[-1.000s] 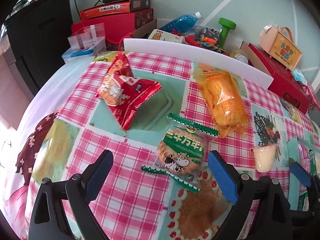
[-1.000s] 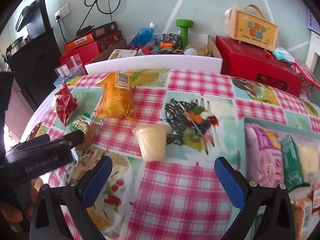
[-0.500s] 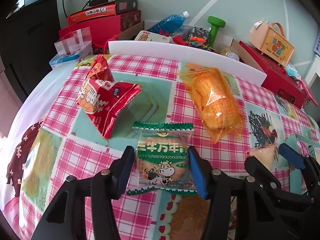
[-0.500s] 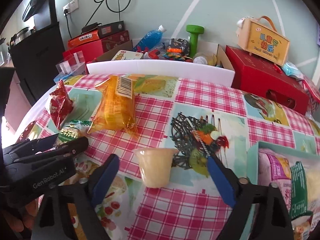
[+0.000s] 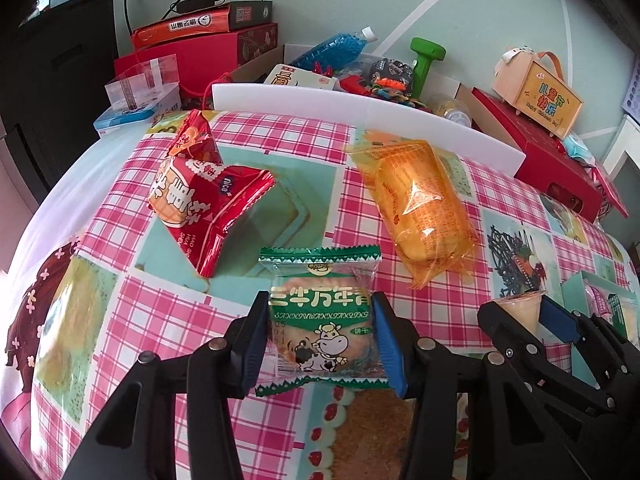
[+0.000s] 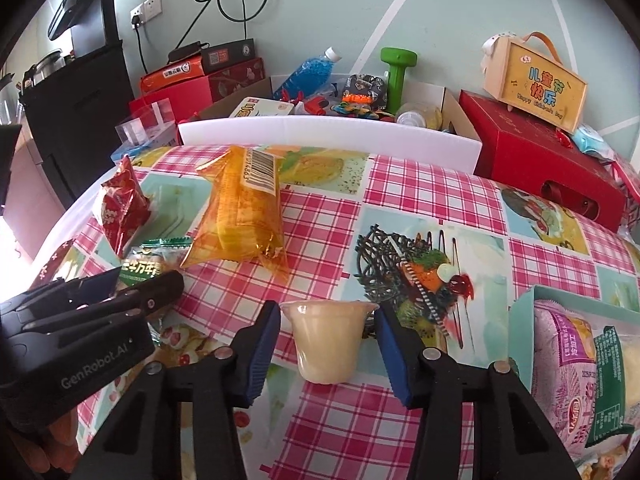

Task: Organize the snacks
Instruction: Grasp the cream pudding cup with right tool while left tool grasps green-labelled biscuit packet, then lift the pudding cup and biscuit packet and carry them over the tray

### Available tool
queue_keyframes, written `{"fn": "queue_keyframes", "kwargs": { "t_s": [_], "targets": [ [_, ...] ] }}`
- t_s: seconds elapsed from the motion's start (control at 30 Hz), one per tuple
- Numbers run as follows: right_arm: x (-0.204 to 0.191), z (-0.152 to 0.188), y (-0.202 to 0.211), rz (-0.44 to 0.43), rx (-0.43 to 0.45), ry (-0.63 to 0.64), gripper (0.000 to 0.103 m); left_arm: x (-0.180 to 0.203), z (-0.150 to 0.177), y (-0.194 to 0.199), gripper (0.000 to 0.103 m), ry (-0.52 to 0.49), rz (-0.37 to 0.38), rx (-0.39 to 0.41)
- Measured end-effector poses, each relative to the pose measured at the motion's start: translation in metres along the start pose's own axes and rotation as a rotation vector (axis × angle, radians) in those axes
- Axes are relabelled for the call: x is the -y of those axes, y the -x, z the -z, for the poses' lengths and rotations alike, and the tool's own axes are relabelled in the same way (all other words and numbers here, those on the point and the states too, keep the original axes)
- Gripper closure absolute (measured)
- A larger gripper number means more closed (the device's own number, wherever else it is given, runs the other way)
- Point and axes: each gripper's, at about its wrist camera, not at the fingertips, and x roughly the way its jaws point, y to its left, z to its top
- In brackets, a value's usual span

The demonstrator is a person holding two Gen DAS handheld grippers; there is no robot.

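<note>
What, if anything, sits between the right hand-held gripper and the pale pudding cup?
Nothing visible: the right hand-held gripper already straddles the pale plastic pudding cup, a blue pad on each side, small gaps remaining.

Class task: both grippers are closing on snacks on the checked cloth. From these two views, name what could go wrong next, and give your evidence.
1. The left gripper pinches the biscuit pack by its sides; the thin wrapper may buckle, or the biscuit crack.
2. The right gripper flanks the jelly cup, whose walls taper downward; it could slip or tip when squeezed.
3. The grippers sit close together, so they might collide when lifting.
</note>
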Motion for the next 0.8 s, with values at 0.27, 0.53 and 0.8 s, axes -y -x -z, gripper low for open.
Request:
{"fn": "queue_keyframes", "kwargs": {
  "t_s": [0.27,0.53,0.8],
  "targets": [
    [0.007,0.001,0.007,-0.003,-0.013,-0.042,0.058,0.004,0.001,0.006,0.052,0.005,0.008,-0.003],
    [0.013,0.004,0.028,0.009,0.006,-0.07,0.065,0.007,0.001,0.023,0.052,0.016,0.009,0.009],
    [0.018,0.004,0.05,0.013,0.029,-0.064,0.065,0.021,0.002,0.037,0.052,0.001,0.015,0.018]
  ]
}}
